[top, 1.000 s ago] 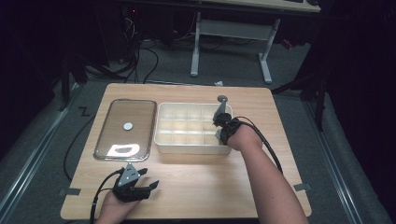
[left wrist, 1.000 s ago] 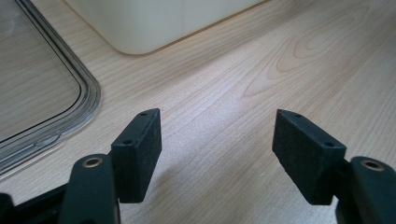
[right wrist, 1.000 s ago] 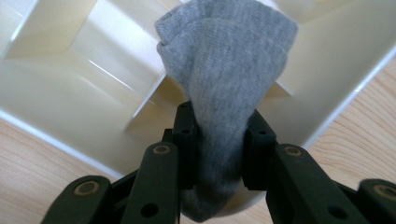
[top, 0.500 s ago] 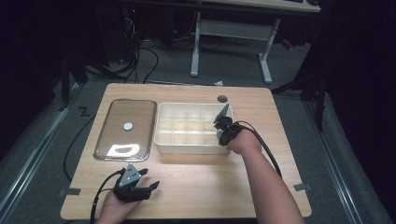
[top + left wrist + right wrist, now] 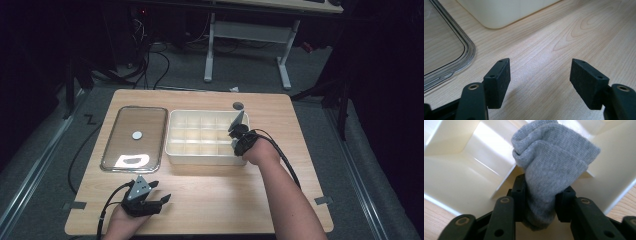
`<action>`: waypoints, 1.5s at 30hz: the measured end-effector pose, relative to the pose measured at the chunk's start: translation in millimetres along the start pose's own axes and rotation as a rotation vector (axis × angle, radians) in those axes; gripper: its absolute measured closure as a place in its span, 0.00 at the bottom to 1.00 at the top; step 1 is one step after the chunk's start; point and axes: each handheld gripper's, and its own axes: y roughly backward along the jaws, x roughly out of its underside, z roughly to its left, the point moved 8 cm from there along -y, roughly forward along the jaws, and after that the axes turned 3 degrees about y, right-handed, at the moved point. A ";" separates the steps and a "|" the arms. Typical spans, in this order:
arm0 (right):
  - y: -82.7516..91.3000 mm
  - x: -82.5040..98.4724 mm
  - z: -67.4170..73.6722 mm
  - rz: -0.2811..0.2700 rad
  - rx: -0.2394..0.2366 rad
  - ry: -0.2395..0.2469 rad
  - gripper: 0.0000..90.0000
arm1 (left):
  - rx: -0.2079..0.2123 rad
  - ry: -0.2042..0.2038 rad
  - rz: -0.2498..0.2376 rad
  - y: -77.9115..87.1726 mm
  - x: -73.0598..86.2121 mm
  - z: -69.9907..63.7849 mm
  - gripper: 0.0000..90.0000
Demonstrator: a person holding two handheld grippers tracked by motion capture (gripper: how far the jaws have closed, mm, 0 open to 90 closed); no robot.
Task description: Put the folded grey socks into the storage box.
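Socks: one grey sock (image 5: 550, 167), between right gripper (image 5: 540, 195) jaws, over one divided box (image 5: 202, 138).

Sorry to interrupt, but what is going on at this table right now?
A person works at a wooden table with a gripper in each hand. The right gripper holds a grey sock over the right end of a white divided box; its jaws have just been opening, with the sock between them. The left gripper rests open near the table's front edge. A clear lid lies left of the box.
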 end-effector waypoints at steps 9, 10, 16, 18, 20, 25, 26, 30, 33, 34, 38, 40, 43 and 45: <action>15.3 0.5 -2.1 -0.015 -0.010 -0.023 0.66 | 0.001 -0.004 0.005 0.0 0.2 -0.3 0.37; 17.2 0.5 -2.6 -0.020 -0.011 -0.016 0.66 | 0.002 -0.004 0.005 -0.1 0.2 -0.3 0.37; 30.0 1.6 -2.2 -0.059 -0.019 -0.018 0.64 | 0.002 -0.007 0.008 -0.2 0.5 -0.6 0.38; 37.6 3.1 -0.9 -0.079 -0.024 -0.033 0.65 | 0.003 -0.008 0.008 -0.2 0.5 -0.8 0.38; 45.5 3.7 -2.4 -0.107 -0.032 -0.023 0.66 | 0.002 -0.007 0.005 -0.7 0.3 -0.7 0.38; 59.2 7.4 -5.3 -0.139 -0.061 -0.046 0.87 | 0.004 -0.008 0.011 -1.0 0.5 -0.6 0.38; 58.1 8.0 -6.4 -0.139 -0.050 -0.024 0.93 | 0.004 -0.008 0.010 -1.3 0.4 -0.7 0.38; 46.3 8.4 -4.7 -0.110 -0.027 -0.017 0.96 | 0.004 -0.009 0.011 -1.1 0.6 -0.9 0.38; 31.6 7.5 -3.8 -0.070 -0.015 -0.009 0.96 | 0.005 -0.008 0.011 -1.0 0.6 -1.0 0.38; 28.6 7.0 -3.5 -0.063 -0.016 -0.006 0.96 | 0.006 -0.007 0.011 -1.0 0.6 -1.0 0.38; 13.9 8.7 -2.4 -0.010 -0.014 0.004 0.94 | 0.008 -0.005 0.013 -1.3 0.8 -0.6 0.38; 9.2 10.0 -2.1 0.000 -0.023 -0.006 0.93 | 0.010 -0.004 0.014 -1.3 0.8 -0.6 0.38; 9.9 10.8 -2.8 -0.003 -0.023 -0.002 0.91 | 0.008 -0.004 0.015 -1.5 0.9 -0.4 0.38; 15.8 11.5 -3.1 -0.009 -0.027 -0.006 0.90 | 0.008 -0.004 0.014 -1.6 0.9 -0.5 0.38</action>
